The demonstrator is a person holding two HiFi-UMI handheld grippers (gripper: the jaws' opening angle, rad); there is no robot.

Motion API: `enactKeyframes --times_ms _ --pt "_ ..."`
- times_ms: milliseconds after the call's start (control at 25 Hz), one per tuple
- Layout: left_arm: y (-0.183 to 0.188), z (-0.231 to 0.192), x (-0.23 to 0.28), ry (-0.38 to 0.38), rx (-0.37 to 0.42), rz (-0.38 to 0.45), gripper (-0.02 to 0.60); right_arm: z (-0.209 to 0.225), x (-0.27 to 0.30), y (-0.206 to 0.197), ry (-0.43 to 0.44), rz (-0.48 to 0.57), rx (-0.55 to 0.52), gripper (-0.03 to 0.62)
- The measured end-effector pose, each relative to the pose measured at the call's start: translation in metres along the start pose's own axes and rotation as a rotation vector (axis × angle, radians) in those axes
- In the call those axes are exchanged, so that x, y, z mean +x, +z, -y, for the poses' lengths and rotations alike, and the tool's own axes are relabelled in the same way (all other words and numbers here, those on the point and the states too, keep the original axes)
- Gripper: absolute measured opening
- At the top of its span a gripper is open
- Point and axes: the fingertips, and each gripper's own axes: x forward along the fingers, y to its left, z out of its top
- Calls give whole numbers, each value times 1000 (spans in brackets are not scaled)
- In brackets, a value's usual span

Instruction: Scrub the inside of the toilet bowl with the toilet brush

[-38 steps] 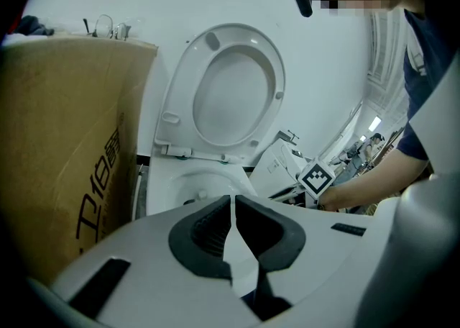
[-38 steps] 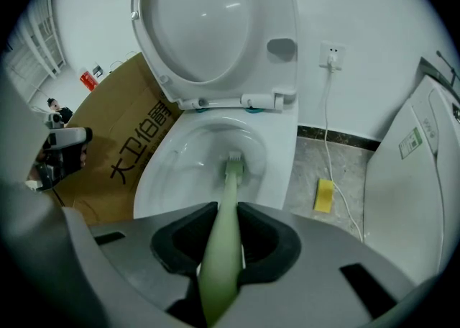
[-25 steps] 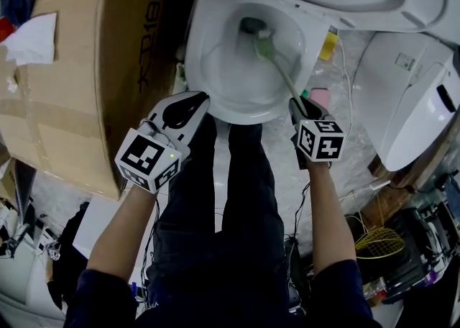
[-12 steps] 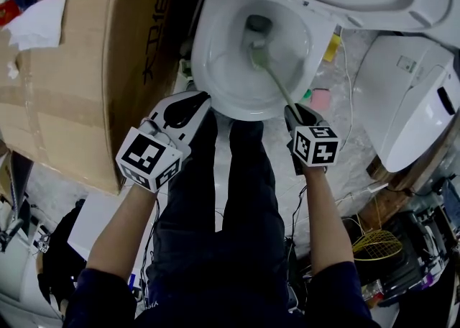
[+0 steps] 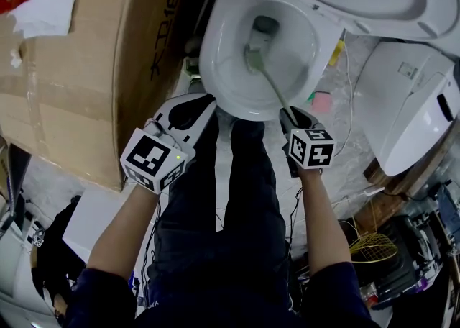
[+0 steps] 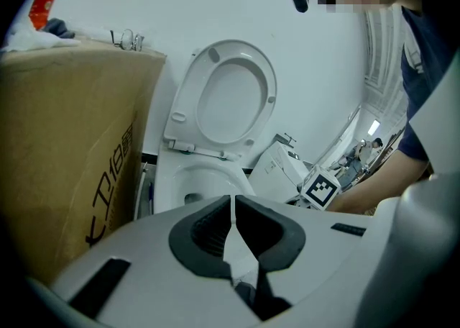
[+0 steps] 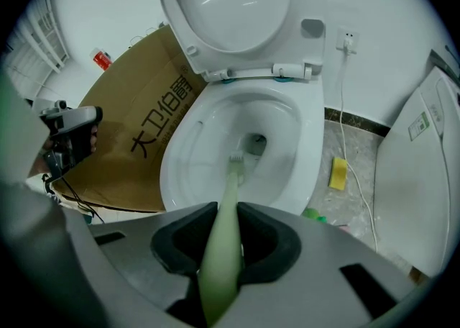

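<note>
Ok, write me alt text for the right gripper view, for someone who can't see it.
The right gripper is shut on a pale green toilet brush whose head reaches down into the white toilet bowl, near the drain. The lid is raised, and a cardboard box stands beside the bowl.

toilet brush [image 5: 269,82]: head back from drain [image 5: 265,24] toward near wall | right gripper [image 5: 292,115]: shifted left (slightly)

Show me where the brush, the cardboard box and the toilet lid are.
brush [image 5: 273,89], head view, middle of its green handle.
box [image 5: 86,75], head view, its top face.
lid [image 7: 230,3], right gripper view, centre of the raised lid's inner face.
</note>
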Motion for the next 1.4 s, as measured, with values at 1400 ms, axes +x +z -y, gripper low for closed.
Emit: enactKeyframes --times_ms 1400 --pt "40 1 18 -11 30 -9 44 21 -23 112 5 155 -20 89"
